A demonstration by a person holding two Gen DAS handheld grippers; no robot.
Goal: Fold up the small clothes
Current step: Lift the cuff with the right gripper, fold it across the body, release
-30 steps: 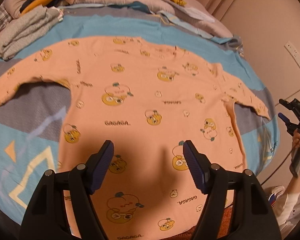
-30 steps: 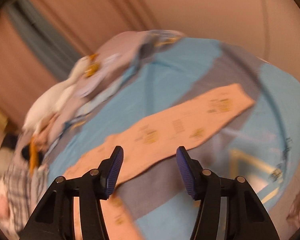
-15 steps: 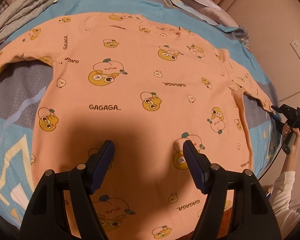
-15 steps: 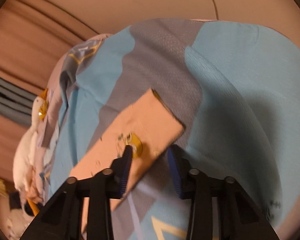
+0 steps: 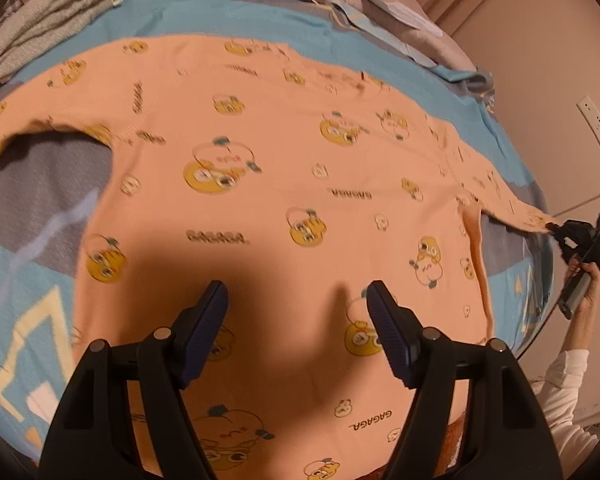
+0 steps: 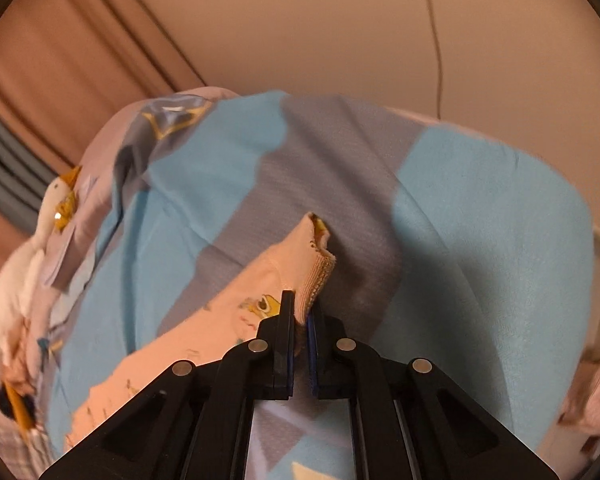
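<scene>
R fingers tight on peach top's sleeve cuff; L fingers wide apart above top.

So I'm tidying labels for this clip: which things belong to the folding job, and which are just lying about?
Job:
peach shirt, spread flat
its sleeve cuff, pinched by right gripper
left gripper, open above the shirt

Lying about:
grey folded clothes
white duck toy
patterned bedcover
power strip
</scene>
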